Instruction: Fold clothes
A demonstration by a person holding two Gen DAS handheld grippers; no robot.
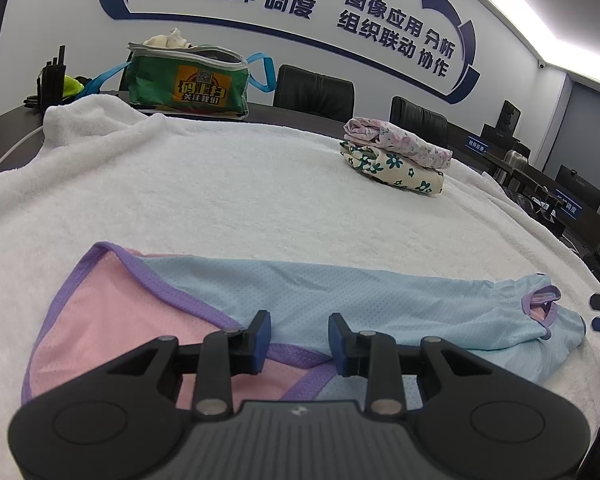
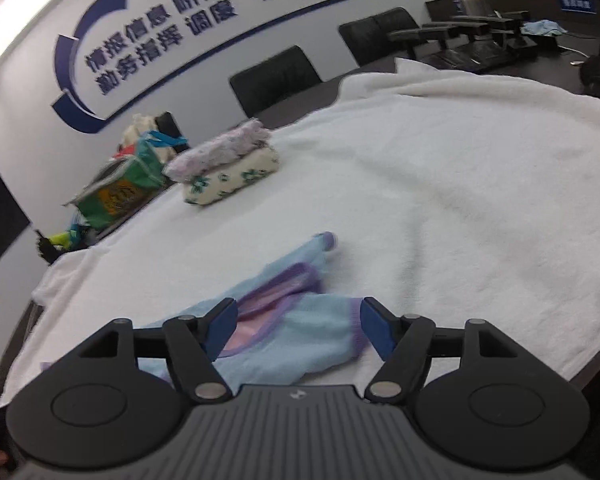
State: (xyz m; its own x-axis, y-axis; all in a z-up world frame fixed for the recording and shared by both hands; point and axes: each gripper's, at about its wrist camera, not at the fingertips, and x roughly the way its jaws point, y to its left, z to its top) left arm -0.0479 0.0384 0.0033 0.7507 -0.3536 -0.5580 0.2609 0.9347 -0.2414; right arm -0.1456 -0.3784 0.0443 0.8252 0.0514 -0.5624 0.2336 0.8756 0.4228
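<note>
A light blue mesh garment (image 1: 340,292) with a pink panel (image 1: 112,320) and purple trim lies spread on the white towel (image 1: 228,184) that covers the counter, close to the near edge. In the left wrist view the left gripper (image 1: 300,340) hovers low over it, jaws released with a gap between the blue pads (image 1: 263,340); the purple seam where pink meets blue runs directly under and between them, but nothing is pinched. The pink panel lies to the left of the jaws, and the blue body stretches away to the right toward a purple-edged opening (image 1: 542,304).

In the right wrist view the right gripper (image 2: 296,330) is also spread wide, and the blue garment (image 2: 292,344) lies between and just beyond its pads (image 2: 376,332). This view is blurred, so whether the pads touch the cloth is hard to say, though they appear to hang just above it.

Farther back on the towel sits a stack of two folded floral garments (image 1: 396,156), well apart from the jaws. A green bag (image 1: 188,80) with blue handles stands on the dark counter behind.
</note>
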